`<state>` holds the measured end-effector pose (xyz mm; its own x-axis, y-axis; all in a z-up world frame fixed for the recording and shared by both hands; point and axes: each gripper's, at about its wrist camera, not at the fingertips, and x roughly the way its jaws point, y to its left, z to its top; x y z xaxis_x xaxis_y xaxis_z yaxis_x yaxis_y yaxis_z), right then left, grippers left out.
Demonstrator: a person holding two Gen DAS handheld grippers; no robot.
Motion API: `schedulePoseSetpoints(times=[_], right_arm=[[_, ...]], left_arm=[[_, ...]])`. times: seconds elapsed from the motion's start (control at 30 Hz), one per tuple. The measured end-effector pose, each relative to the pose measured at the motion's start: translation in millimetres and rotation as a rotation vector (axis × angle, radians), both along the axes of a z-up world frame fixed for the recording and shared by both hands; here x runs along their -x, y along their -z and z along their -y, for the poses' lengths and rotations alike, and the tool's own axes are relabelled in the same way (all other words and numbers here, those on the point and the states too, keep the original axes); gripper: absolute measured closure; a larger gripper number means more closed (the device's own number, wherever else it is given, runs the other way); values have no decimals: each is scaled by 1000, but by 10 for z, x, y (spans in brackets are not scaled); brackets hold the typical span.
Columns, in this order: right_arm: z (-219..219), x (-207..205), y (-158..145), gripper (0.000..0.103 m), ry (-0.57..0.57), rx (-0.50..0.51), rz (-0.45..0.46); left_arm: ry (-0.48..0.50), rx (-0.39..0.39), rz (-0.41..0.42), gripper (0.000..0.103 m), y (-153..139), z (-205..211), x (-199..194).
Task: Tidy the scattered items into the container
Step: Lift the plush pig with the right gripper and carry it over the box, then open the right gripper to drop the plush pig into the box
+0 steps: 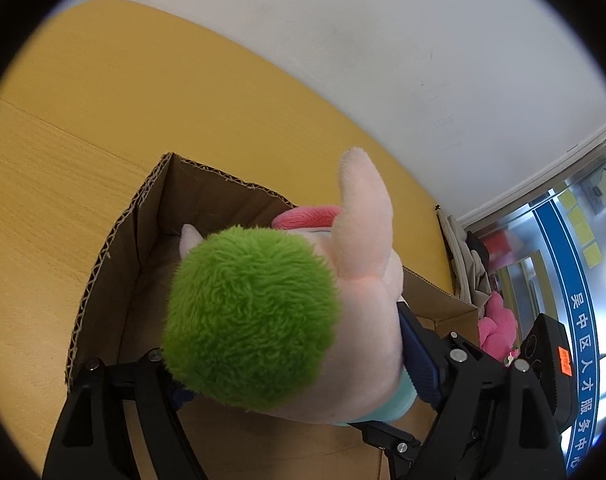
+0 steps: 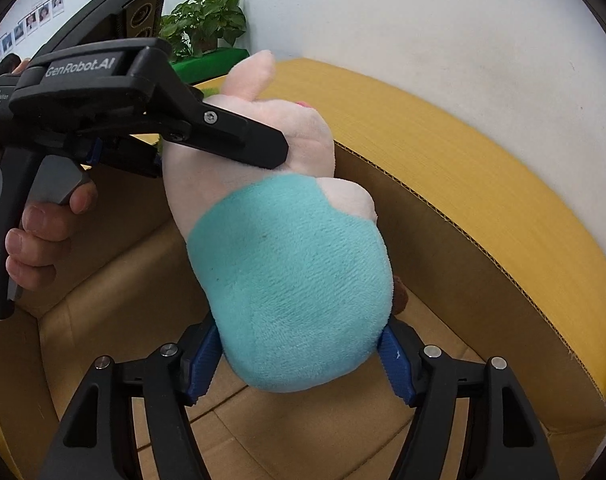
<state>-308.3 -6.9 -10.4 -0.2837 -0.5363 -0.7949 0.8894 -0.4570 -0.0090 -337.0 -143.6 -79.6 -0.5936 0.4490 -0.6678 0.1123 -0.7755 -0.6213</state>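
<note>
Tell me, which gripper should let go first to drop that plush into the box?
Probably the left gripper: it only pinches the plush toy near its head, while the right gripper clamps the teal body directly over the cardboard box.

Toy [image 2: 291, 292]: soft plush cloth, fuzzy green tuft [image 1: 247, 320]. Box [image 2: 483, 304]: matt corrugated cardboard with rough cut edges. Worktop [image 1: 83, 128]: smooth matt wood-grain finish. Left tool [image 2: 281, 150]: matt black plastic; pads [image 2: 395, 364] ribbed blue.

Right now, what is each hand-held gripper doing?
Left hand-held gripper: shut on the plush toy, at its green-haired head, over the cardboard box.
Right hand-held gripper: shut on the same toy's teal body.
</note>
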Motion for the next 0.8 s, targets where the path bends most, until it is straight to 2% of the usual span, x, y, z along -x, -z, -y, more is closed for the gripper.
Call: schedulePoseSetpoints(times=[0.07, 0.17, 0.2, 0.27, 0.33, 0.4, 0.5, 0.63, 0.73, 0.8], right_arm=[[-20, -16, 16, 16, 11, 17, 4], [-74, -67, 25, 9, 36, 43, 9], [-103, -128, 15, 8, 47, 50, 5], [370, -365, 77, 5, 72, 70, 9], [126, -374, 162, 5, 104, 98, 29], [73, -411, 132, 5, 123, 109, 31], [-13, -425, 43, 5, 157, 135, 20], [-153, -516, -66, 5, 200, 178, -22], [-341, -690, -317, 4, 202, 202, -62], [-582, -998, -568, 3, 203, 211, -125]], left_arm=[[-6, 15, -8, 15, -44, 7, -35], [-14, 96, -29, 13, -168, -32, -115], [-22, 141, -38, 13, -241, -36, -161], [-33, 215, -65, 13, -391, -14, -256], [-52, 260, -99, 13, -558, 23, -344], [-56, 283, -100, 13, -668, 64, -386], [-61, 350, -104, 13, -794, 125, -499], [-68, 368, -141, 13, -990, 125, -750], [-51, 421, -173, 13, -1116, 10, -1019], [-34, 456, -205, 13, -1190, -109, -1256]])
